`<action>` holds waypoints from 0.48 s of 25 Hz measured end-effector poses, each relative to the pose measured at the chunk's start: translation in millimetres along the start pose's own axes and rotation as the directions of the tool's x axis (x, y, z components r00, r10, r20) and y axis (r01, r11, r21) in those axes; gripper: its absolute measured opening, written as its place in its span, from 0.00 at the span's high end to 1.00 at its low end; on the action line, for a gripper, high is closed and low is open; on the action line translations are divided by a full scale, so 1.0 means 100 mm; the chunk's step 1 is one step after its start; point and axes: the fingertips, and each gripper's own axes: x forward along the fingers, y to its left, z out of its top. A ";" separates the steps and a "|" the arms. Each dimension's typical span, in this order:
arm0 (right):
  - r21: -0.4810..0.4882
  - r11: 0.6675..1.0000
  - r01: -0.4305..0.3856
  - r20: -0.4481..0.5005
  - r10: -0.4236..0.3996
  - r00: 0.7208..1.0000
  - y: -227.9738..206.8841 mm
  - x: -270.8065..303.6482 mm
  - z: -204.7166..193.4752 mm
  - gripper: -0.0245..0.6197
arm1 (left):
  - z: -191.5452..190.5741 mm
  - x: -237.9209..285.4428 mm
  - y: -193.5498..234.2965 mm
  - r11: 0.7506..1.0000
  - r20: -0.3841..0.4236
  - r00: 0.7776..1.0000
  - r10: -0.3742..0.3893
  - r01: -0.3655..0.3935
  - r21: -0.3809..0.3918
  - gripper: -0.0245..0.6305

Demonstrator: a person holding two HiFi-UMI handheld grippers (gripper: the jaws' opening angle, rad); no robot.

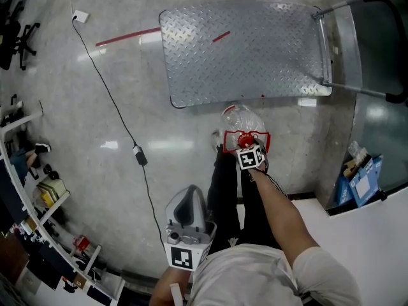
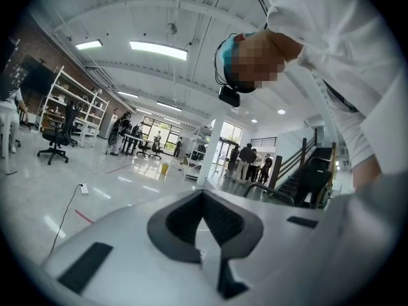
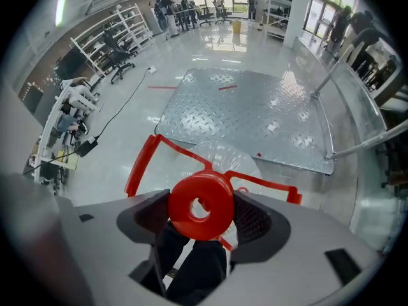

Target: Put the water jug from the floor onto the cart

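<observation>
The clear water jug [image 1: 238, 117] stands on the floor just in front of the steel cart [image 1: 255, 50], its red cap [image 3: 200, 204] and red carry handle [image 3: 141, 163] on top. My right gripper [image 1: 245, 143] points straight down over it. In the right gripper view that gripper [image 3: 204, 214] is open, the cap sits between the jaws, and a small gap shows on the right side. The cart deck [image 3: 255, 113] is bare. My left gripper [image 1: 190, 193] hangs near my body, away from the jug. In its own view the left gripper [image 2: 204, 196] is shut on nothing.
The cart's push handle [image 1: 376, 43] rises at the right. A black cable [image 1: 108, 88] with a plug block [image 1: 139, 155] runs across the floor on the left. Shelving [image 1: 25, 190] lines the left edge. A white counter [image 1: 376, 234] and blue box [image 1: 363, 180] stand at the right.
</observation>
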 end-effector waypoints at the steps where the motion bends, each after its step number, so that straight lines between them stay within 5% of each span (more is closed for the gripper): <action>1: -0.001 1.000 0.002 0.001 -0.002 1.000 0.00 -0.03 0.01 0.49 | 0.02 0.00 0.01 1.000 0.007 1.000 -0.001 0.001 -0.001 0.96; 12: -0.015 1.000 -0.003 -0.008 0.003 1.000 0.09 -0.92 0.16 0.49 | 0.46 -0.20 -0.03 1.000 0.099 0.995 -0.012 0.010 0.014 0.96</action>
